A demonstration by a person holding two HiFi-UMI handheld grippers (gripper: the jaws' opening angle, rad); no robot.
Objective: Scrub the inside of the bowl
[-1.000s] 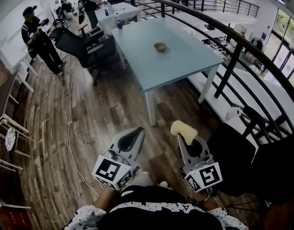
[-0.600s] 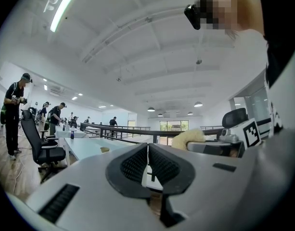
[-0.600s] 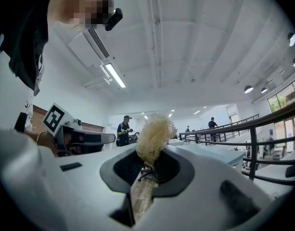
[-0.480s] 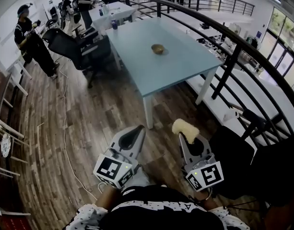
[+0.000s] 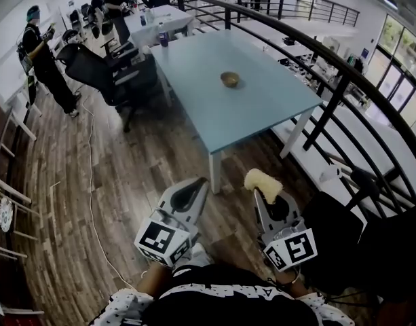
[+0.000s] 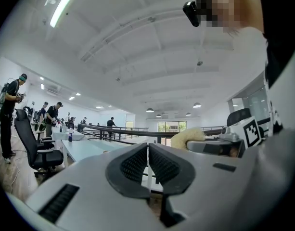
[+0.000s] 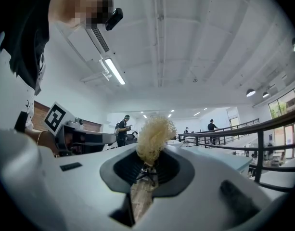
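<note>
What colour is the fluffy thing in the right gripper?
Pale cream-yellow. The fluffy fibrous scrubber shows best in the head view.

The desk point(image 5: 262, 107) and the bowl point(image 5: 229, 79) on it are now lower and a little nearer in the head view than before.

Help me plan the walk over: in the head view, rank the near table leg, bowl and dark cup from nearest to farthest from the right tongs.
1. Near table leg, just ahead, at the table's corner.
2. Bowl, mid-table, farther on.
3. Dark cup, beyond it, far left.
</note>
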